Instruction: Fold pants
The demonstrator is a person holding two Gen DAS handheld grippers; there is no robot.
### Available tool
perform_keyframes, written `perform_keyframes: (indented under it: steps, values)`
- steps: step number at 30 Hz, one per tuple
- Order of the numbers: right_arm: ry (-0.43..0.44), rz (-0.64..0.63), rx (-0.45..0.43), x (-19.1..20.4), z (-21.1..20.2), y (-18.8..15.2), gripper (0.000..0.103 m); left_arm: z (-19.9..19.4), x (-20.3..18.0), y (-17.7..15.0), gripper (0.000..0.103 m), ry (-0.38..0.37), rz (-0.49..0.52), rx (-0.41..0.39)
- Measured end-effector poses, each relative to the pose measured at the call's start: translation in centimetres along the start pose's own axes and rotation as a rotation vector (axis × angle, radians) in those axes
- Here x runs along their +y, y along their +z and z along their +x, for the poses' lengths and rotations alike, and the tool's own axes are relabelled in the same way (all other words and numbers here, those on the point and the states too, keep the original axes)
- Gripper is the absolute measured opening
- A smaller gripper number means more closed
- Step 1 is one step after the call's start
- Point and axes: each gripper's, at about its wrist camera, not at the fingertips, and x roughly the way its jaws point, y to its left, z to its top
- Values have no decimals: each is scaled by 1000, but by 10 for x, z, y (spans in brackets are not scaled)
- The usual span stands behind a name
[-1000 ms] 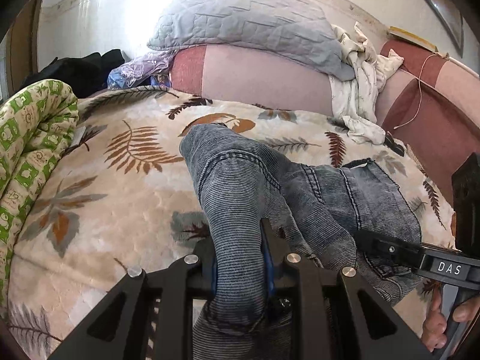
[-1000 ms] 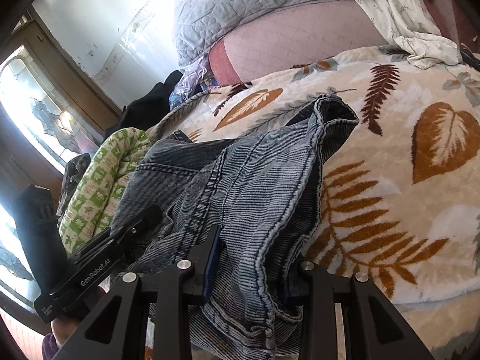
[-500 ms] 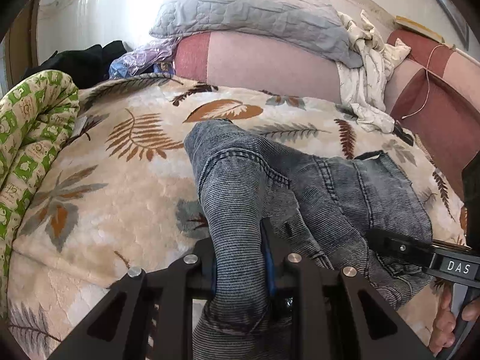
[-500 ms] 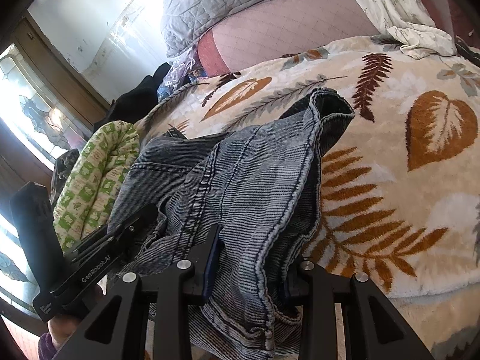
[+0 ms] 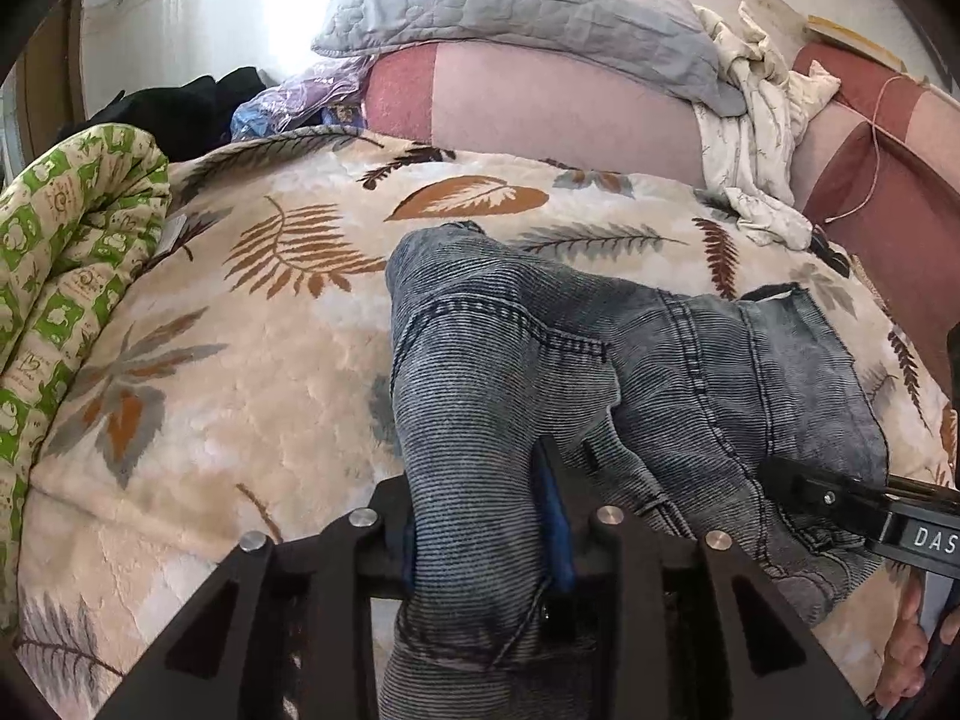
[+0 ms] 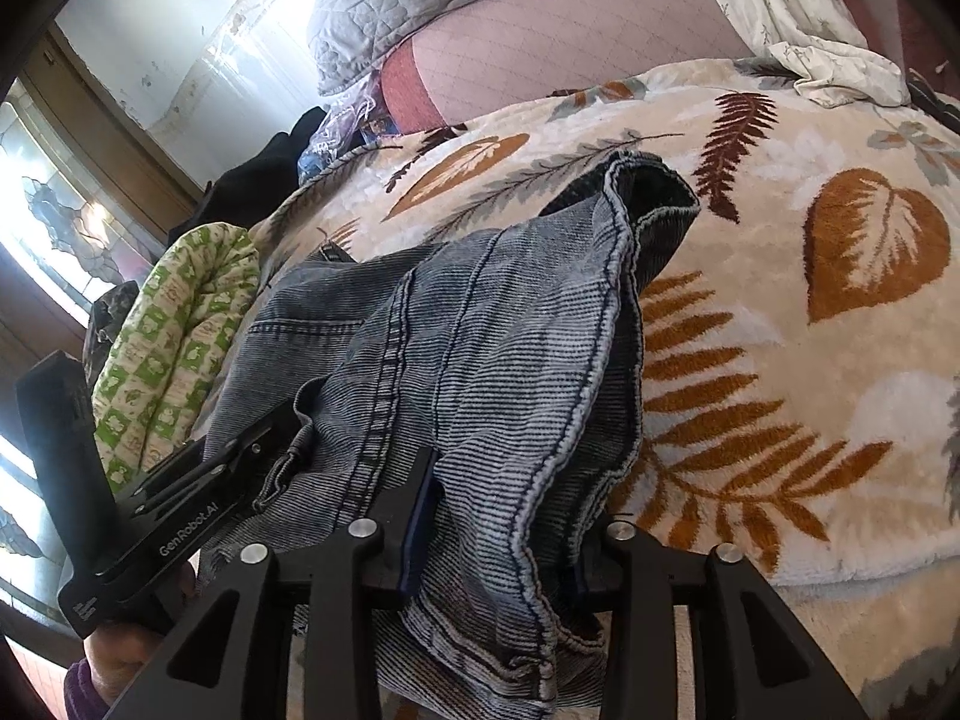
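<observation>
Grey-blue jeans (image 5: 690, 360) lie bunched on the leaf-print blanket (image 5: 240, 360). My left gripper (image 5: 480, 516) has a thick fold of one leg between its blue pads; its jaws are opening, and the fabric still fills the gap and touches both pads. In the right wrist view my right gripper (image 6: 498, 540) has the hemmed edge of the jeans (image 6: 480, 330) between its pads, its jaws opening too, with cloth against both. Each gripper shows in the other's view: the right one (image 5: 840, 510) at the lower right, the left one (image 6: 180, 510) at the lower left.
A rolled green-patterned quilt (image 5: 60, 252) lies along the blanket's left side. At the back are a pink bolster (image 5: 540, 108), a grey pillow (image 5: 510, 6) and a crumpled white cloth (image 5: 756, 138). Dark clothes (image 5: 180, 102) are piled at the back left.
The left pads stand wider apart around the fold than before. Both views have tipped slightly, showing more of the bed's far end. The jeans stay between both pairs of pads.
</observation>
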Motion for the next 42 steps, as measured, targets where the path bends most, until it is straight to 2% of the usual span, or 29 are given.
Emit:
perform_keyframes:
  steps: [5,7,8,21,25,32,35,38,42]
  values:
    - [-7,24,17,-4,4,-2,45,2,1,-1,50,32,-1,3]
    - [-18,23,18,-5,5,-3,48,2,0,-2,65,68,8,0]
    - [-26,25,21,-6,5,-3,50,3,0,-3,66,85,12,-1]
    - [-111,-27,13,0,5,-7,62,3,-1,-6,70,119,35,5]
    - [-117,-21,18,-2,6,-8,65,5,1,-7,75,128,30,15]
    - [-149,-31,23,-4,8,-10,72,8,-1,-8,76,143,42,26]
    - [-150,-23,20,-5,6,-10,73,4,1,-9,79,148,15,31]
    - [-164,-40,6,-1,1,-10,74,-4,2,-9,80,150,-5,19]
    - [-183,-79,-42,7,-11,-11,74,-23,1,-8,79,199,-1,-38]
